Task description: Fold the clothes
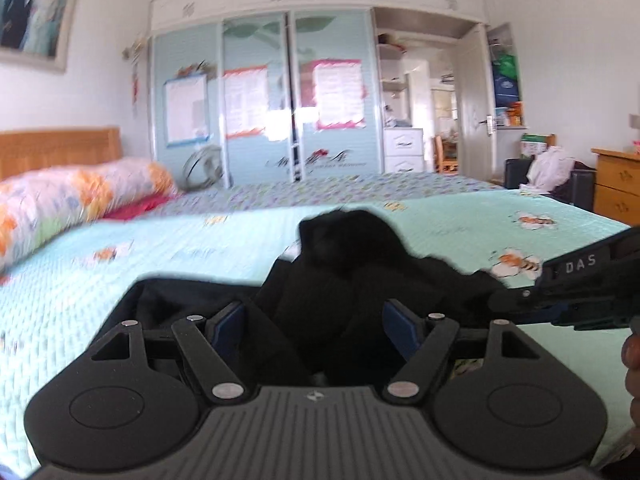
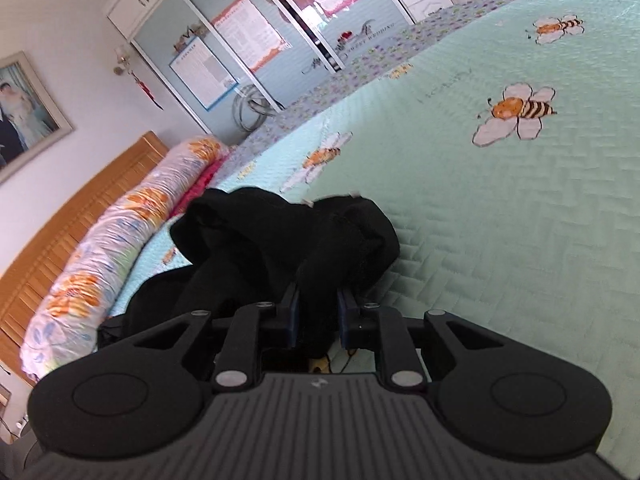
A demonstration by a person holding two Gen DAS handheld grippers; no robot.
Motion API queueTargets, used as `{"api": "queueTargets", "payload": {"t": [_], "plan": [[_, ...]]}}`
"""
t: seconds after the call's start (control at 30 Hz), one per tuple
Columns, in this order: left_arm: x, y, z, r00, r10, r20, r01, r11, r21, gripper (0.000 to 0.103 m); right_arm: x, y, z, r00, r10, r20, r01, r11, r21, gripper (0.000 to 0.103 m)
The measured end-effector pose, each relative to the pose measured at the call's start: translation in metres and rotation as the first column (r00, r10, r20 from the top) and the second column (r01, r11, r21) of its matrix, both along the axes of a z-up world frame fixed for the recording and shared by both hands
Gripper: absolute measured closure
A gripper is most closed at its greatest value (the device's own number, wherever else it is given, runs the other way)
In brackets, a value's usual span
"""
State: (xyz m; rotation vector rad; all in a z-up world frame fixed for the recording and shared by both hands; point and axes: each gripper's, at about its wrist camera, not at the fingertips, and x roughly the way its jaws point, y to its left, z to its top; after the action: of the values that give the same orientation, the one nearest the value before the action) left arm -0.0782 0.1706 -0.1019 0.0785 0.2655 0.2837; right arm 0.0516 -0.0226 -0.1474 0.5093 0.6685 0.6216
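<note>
R gripper [image 2: 318,312] clamps black garment [image 2: 288,240] fold to lift it off bedspread [image 2: 500,220]; L gripper [image 1: 314,320] jaws wide w/ cloth between, prob. ready for 2nd grab.

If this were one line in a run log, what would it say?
stage: gathering garment | left hand-held gripper: open, cloth between fingers | right hand-held gripper: shut on garment | surface: bedspread
</note>
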Motion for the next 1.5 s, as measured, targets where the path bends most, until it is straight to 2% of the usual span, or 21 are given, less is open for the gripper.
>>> {"api": "queueTargets", "payload": {"t": [0.03,0.1,0.13,0.23,0.37,0.47,0.57,0.63,0.7,0.77,0.8,0.87,1.07,1.17,1.23,1.27,1.3,1.37,1.43,1.47,1.5], "plan": [[0.006,-0.006,-0.001,1.0,-0.023,0.007,0.023,0.999,0.025,0.026,-0.001,-0.004,0.001,1.0,0.0,0.006,0.0,1.0,0.009,0.084],[-0.015,-0.055,0.006,0.996,-0.087,0.021,0.084,0.992,0.097,0.026,0.0,-0.012,-0.004,1.0,-0.007,0.002,0.007,1.0,0.014,0.084],[-0.015,-0.063,0.011,0.993,-0.111,0.032,0.106,0.986,0.126,0.026,0.001,-0.016,-0.008,1.0,-0.013,-0.015,0.014,1.0,0.022,0.084],[0.007,-0.098,0.008,0.99,-0.137,-0.016,0.138,0.963,0.233,0.025,0.004,-0.03,-0.025,0.996,-0.03,-0.081,0.035,0.998,0.06,0.084],[0.05,-0.09,-0.03,0.969,-0.116,-0.219,0.174,0.948,0.268,0.025,0.001,-0.039,-0.021,0.998,-0.015,-0.068,0.022,0.994,0.11,0.08],[0.076,-0.082,-0.058,0.934,-0.077,-0.348,0.187,0.937,0.296,0.025,-0.001,-0.041,-0.019,0.999,-0.01,-0.042,0.016,0.991,0.13,0.053],[0.09,-0.071,-0.085,0.899,-0.009,-0.437,0.172,0.927,0.333,0.022,0.001,-0.042,-0.028,0.997,-0.011,-0.071,0.02,0.991,0.131,0.051],[0.081,-0.064,-0.088,0.905,0.012,-0.426,0.133,0.942,0.308,0.024,0.004,-0.042,-0.037,0.995,-0.011,-0.1,0.024,0.992,0.124,0.051],[0.063,-0.053,-0.076,0.92,0.008,-0.393,0.084,0.973,0.217,0.046,0.006,-0.043,-0.042,0.992,-0.014,-0.122,0.029,0.993,0.116,0.051],[0.05,-0.039,-0.063,0.932,0.005,-0.363,0.041,0.992,0.119,0.061,0.006,-0.045,-0.042,0.993,-0.015,-0.121,0.03,0.992,0.121,0.051],[0.041,-0.031,-0.057,0.937,0.004,-0.35,0.03,0.995,0.091,0.068,0.005,-0.046,-0.04,0.994,-0.013,-0.11,0.027,0.992,0.127,0.051],[0.02,-0.018,-0.048,0.944,0.015,-0.329,0.006,0.998,0.064,0.073,0.002,-0.046,-0.035,0.997,-0.004,-0.078,0.014,0.99,0.137,0.051],[-0.051,0.004,-0.023,0.96,0.013,-0.28,-0.012,1.0,0.005,0.075,-0.009,-0.032,-0.017,0.999,0.054,0.001,-0.053,0.99,0.127,0.051],[-0.074,0.0,-0.021,0.96,-0.005,-0.281,0.013,1.0,0.029,0.074,-0.022,-0.016,0.007,0.988,0.127,0.084,-0.137,0.982,0.126,0.049],[-0.074,-0.008,-0.024,0.954,-0.02,-0.3,0.037,0.998,0.054,0.074,-0.034,0.003,0.026,0.966,0.211,0.148,-0.227,0.969,0.099,0.038],[-0.074,-0.012,-0.026,0.952,-0.022,-0.304,0.045,0.997,0.07,0.073,-0.04,0.015,0.034,0.951,0.259,0.171,-0.274,0.959,0.072,0.026],[-0.075,-0.016,-0.027,0.952,-0.027,-0.305,0.055,0.995,0.085,0.073,-0.045,0.029,0.04,0.936,0.298,0.186,-0.308,0.951,0.029,0.02],[-0.075,-0.022,-0.027,0.951,-0.046,-0.307,0.083,0.991,0.109,0.072,-0.052,0.06,0.044,0.916,0.35,0.198,-0.339,0.937,-0.086,0.02],[-0.079,-0.025,-0.027,0.951,-0.065,-0.303,0.106,0.987,0.119,0.071,-0.052,0.087,0.039,0.913,0.357,0.199,-0.318,0.926,-0.202,0.021],[-0.081,-0.026,-0.026,0.951,-0.071,-0.301,0.113,0.986,0.123,0.071,-0.048,0.096,0.034,0.915,0.349,0.2,-0.3,0.923,-0.24,0.027],[-0.083,-0.022,-0.025,0.954,-0.063,-0.292,0.1,0.988,0.116,0.071,-0.041,0.093,0.03,0.93,0.315,0.191,-0.269,0.935,-0.231,0.051]]}}
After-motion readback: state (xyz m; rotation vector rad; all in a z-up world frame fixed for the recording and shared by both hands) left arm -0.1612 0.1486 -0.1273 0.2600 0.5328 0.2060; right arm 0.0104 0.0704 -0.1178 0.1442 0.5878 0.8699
